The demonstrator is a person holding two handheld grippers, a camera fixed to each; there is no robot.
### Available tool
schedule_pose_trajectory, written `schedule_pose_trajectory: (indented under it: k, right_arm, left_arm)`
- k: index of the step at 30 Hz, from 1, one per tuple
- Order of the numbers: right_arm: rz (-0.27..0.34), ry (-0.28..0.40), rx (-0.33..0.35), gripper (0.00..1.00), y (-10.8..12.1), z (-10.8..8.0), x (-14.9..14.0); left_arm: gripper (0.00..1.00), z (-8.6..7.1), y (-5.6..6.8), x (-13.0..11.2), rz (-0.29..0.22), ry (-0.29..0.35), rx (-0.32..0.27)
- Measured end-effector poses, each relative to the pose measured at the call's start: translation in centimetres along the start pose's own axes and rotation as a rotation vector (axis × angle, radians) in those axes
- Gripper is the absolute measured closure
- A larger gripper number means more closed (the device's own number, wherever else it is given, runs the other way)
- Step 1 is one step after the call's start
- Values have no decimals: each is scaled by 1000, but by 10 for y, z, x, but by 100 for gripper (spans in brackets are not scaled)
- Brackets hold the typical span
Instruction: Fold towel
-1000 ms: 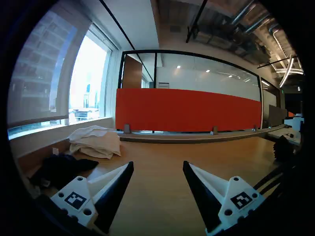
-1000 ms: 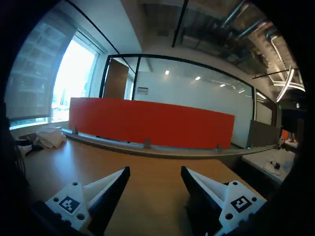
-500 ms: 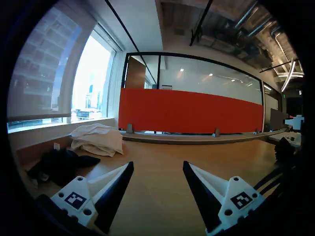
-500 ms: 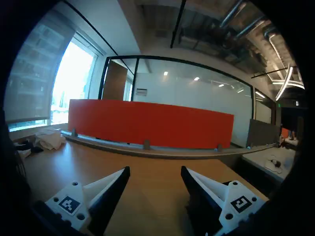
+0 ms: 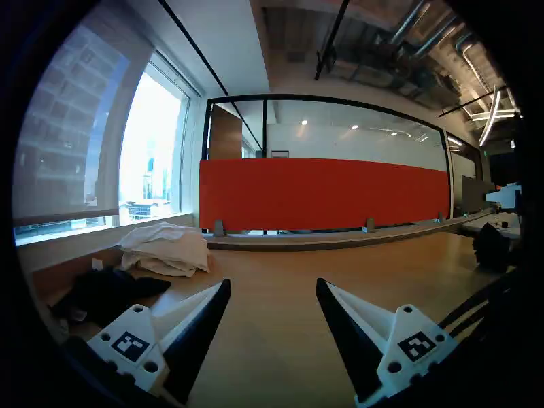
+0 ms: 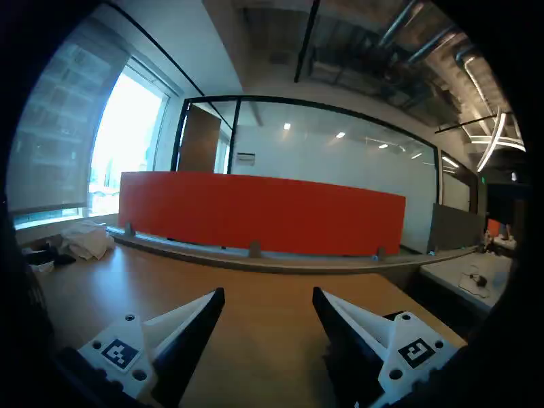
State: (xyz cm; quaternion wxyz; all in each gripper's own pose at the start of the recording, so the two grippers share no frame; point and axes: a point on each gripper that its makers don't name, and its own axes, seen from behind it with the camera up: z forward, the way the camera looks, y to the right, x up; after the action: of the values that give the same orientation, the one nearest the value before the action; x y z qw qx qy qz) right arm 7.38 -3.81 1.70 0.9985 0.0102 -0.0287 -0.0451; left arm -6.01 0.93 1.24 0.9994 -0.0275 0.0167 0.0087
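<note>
Open-plan office, shown by a long light-wood desk (image 5: pixel 272 262) backed by an orange-red divider panel (image 5: pixel 319 194), a frosted glass partition wall (image 6: pixel 326 163) behind, a tall window (image 5: pixel 149 163) at one side, exposed ceiling pipes (image 6: pixel 408 30) and linear strip lights (image 6: pixel 493 139) overhead.

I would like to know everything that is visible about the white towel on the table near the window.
The white towel is a soft-looking, off-white cloth lying as a loose, rumpled heap of thick layers, not neatly folded. It rests on the wooden table at its far corner, close to the window ledge and the end of the orange divider. A dark cloth lies just in front of it; whether they touch is unclear. Nothing grips it.
</note>
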Motion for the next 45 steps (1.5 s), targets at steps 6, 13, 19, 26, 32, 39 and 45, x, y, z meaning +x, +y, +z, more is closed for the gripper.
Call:
schedule_pose_trajectory:
  k: [6, 13, 19, 26, 32, 39, 45]
  right_arm:
    - [5, 8, 0, 0, 3, 1, 0]
    - [13, 21, -6, 0, 13, 0, 1]
    - [14, 40, -16, 0, 28, -1, 0]
    - [39, 43, -24, 0, 44, -4, -20]
    - [75, 43, -25, 0, 51, -5, -39]
    - [110, 56, -27, 0, 52, -6, -55]
    - [140, 45, -27, 0, 52, -5, -70]
  left_arm:
    - [7, -2, -2, 0, 0, 2, 10]
    - [7, -2, -2, -1, 5, 1, 9]
    - [7, -2, -1, -1, 5, 1, 9]
    - [7, -3, -1, -1, 4, 2, 9]
    - [7, -2, -1, 0, 4, 2, 9]
    - [7, -3, -2, 1, 4, 1, 10]
    - [7, -3, -1, 1, 4, 2, 10]
